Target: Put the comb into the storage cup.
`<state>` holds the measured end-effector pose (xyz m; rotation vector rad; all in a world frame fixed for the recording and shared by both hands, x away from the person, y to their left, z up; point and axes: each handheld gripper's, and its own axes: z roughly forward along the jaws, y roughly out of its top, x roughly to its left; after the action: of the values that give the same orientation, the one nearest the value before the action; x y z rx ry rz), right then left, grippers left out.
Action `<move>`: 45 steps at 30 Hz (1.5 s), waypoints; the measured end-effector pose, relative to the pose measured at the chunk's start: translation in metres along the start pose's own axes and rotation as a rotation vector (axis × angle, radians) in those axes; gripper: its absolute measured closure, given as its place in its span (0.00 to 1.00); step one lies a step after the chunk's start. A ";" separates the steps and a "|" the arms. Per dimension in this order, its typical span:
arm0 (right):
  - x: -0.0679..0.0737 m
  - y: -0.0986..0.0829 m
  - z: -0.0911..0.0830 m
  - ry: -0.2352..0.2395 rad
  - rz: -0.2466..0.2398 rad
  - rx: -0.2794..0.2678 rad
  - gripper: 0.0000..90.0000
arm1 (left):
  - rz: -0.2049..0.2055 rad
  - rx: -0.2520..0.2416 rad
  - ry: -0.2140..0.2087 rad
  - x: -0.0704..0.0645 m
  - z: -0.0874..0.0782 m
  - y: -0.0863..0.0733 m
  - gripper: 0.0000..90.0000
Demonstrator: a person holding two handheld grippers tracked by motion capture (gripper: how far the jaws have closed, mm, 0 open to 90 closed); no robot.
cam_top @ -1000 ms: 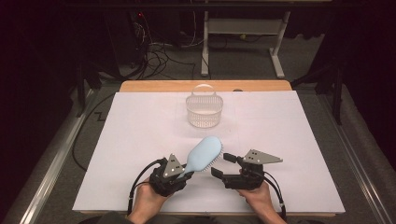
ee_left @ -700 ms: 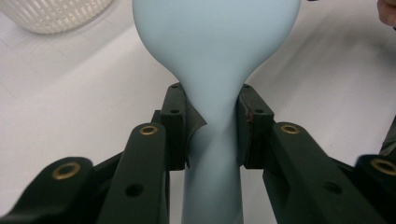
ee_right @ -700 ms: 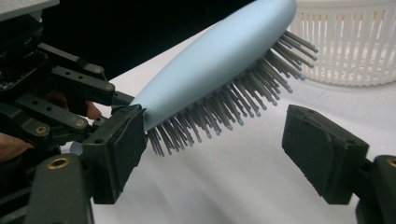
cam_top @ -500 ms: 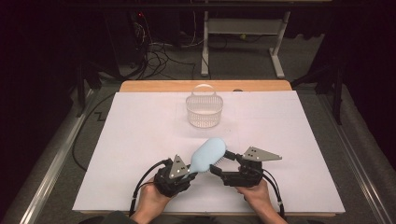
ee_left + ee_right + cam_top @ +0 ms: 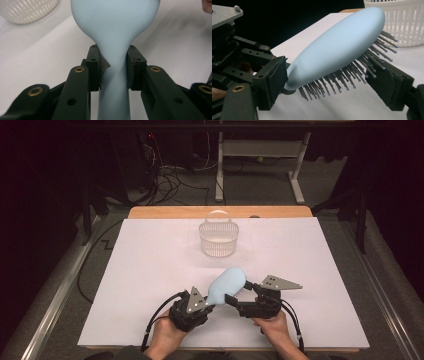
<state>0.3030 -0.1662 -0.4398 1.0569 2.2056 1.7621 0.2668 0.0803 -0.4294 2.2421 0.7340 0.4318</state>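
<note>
A light blue hairbrush (image 5: 227, 282) is tilted up above the white tabletop (image 5: 150, 265) near the front edge. My left gripper (image 5: 210, 304) is shut on its narrow handle, with both pads pressed against the neck (image 5: 113, 62). The oval head (image 5: 115, 22) points away toward the basket. My right gripper (image 5: 237, 296) comes in from the right and stands open, its jaws either side of the brush head (image 5: 342, 47). One jaw sits beside the head's near end and the other under the bristles (image 5: 362, 67). The left gripper's body (image 5: 227, 50) appears at the left of the right gripper view.
A white slotted basket (image 5: 218, 240) with a handle stands at the table's far middle, beyond the brush. It also appears as the basket (image 5: 27, 10) in the left gripper view and the basket (image 5: 402, 22) in the right gripper view. Cables and desk legs lie past the far edge.
The brush head has swung slightly right and up. The right gripper has moved in, so its open jaws now straddle the head. The left gripper keeps its hold on the handle.
</note>
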 end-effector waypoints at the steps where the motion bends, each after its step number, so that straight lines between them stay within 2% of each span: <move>1: 0.000 0.000 0.000 -0.003 0.002 0.001 0.20 | -0.001 0.000 0.000 0.000 0.000 0.000 0.77; 7: -0.003 0.002 0.003 -0.013 0.023 0.003 0.19 | -0.005 -0.012 0.010 -0.002 0.000 0.003 0.77; 14: -0.005 0.003 0.007 -0.007 0.057 0.015 0.18 | 0.009 -0.013 0.008 -0.005 0.003 0.006 0.77; 27: -0.004 0.005 0.014 0.008 0.083 0.042 0.20 | 0.015 -0.021 0.017 -0.007 0.005 0.009 0.77; 34: -0.001 0.004 0.016 0.021 0.089 0.064 0.25 | 0.014 -0.027 0.024 -0.007 0.006 0.009 0.77; 45: -0.001 0.010 0.012 0.056 0.110 0.063 0.38 | 0.020 -0.024 0.031 -0.007 0.006 0.010 0.77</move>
<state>0.3144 -0.1566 -0.4347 1.1776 2.2911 1.7986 0.2678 0.0675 -0.4269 2.2263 0.7196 0.4831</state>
